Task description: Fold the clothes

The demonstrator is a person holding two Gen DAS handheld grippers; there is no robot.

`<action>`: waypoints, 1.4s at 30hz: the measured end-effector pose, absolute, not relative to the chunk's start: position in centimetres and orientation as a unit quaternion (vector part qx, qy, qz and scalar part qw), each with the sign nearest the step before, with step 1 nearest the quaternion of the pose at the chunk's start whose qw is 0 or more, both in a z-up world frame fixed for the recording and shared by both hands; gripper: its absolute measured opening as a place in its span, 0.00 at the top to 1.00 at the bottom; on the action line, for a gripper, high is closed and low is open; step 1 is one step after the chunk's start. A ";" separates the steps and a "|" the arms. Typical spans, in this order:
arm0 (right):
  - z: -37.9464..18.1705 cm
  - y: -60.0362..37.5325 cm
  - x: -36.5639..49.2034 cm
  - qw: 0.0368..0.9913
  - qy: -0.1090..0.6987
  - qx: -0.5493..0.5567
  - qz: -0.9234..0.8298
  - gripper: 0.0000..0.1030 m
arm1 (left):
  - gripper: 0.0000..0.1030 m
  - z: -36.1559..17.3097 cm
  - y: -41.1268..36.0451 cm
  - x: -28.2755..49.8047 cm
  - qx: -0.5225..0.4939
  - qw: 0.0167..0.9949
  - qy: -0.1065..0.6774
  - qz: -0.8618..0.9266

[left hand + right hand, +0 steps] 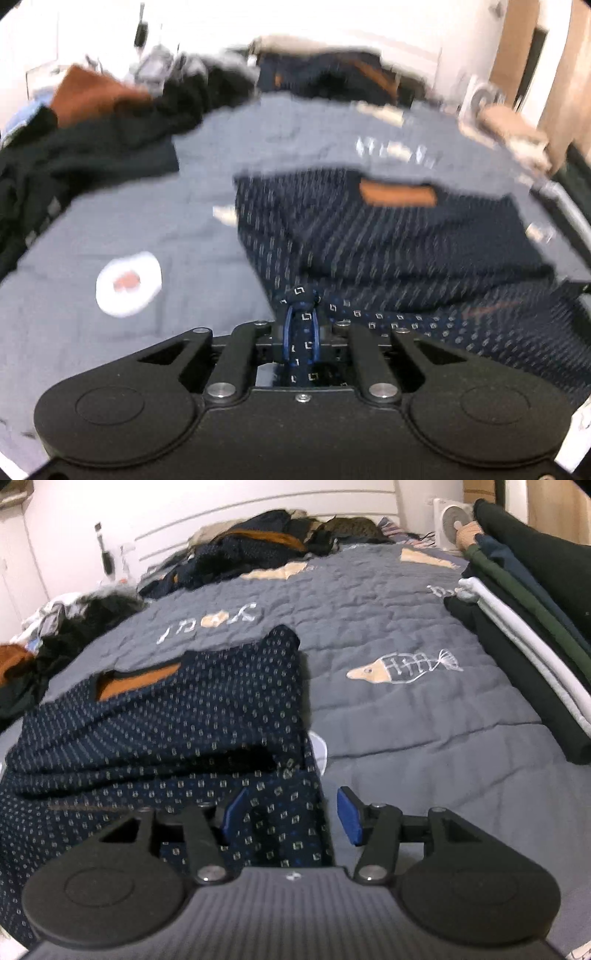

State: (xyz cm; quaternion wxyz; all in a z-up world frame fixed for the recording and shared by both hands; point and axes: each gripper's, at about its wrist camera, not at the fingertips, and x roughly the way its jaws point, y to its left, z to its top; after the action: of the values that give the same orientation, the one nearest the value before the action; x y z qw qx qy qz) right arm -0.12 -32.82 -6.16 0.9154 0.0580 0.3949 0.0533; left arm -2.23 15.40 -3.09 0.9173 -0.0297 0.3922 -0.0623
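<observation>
A navy shirt with a small pale square pattern (406,240) lies partly folded on the grey quilt (129,221), its orange collar lining (397,194) showing. My left gripper (301,321) is shut on a bunched corner of this shirt at its near edge, and the cloth is lifted a little. The left wrist view is blurred. In the right wrist view the same shirt (166,720) lies to the left, its near right edge running between the blue pads (349,816). My right gripper (291,812) is open, with the right pad clear of the cloth.
A stack of folded clothes (517,627) in black, white, green and navy lies along the quilt's (388,620) right side. A loose pile of dark and orange clothes (258,550) sits by the headboard, more at the left (92,140). A small white fan (452,520) stands far right.
</observation>
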 end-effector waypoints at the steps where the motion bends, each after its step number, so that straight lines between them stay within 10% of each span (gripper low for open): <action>1: -6.3 -32.7 -0.1 0.913 0.401 0.050 0.058 0.48 | 0.88 -3.5 15.2 -2.0 -0.023 0.914 0.400 -0.060; 11: -7.6 -30.7 0.0 0.911 0.405 -0.027 0.075 0.46 | 0.84 -3.7 15.2 -2.2 -0.027 0.914 0.400 -0.054; 15: -7.3 -31.9 0.3 0.920 0.387 0.022 0.065 0.87 | 0.72 -3.1 15.7 -2.6 -0.035 0.917 0.394 -0.047; 24: -5.6 -33.8 0.4 0.930 0.346 0.111 0.056 0.92 | 0.47 -3.5 16.9 -2.1 -0.061 0.907 0.414 -0.049; 28: -5.8 -33.8 0.6 0.925 0.361 0.106 0.054 0.92 | 0.89 -4.1 17.0 -1.7 -0.086 0.897 0.427 -0.074; 42: -1.7 -33.6 -1.6 0.947 0.297 0.096 0.080 0.94 | 0.93 0.2 16.5 -3.9 -0.061 0.938 0.334 -0.067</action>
State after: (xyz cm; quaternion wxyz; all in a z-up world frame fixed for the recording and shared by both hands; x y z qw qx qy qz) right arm -1.56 -33.62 -1.71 0.9466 0.0961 0.2972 0.0800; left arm -3.92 16.49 0.17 0.9383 -0.0615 0.3336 -0.0670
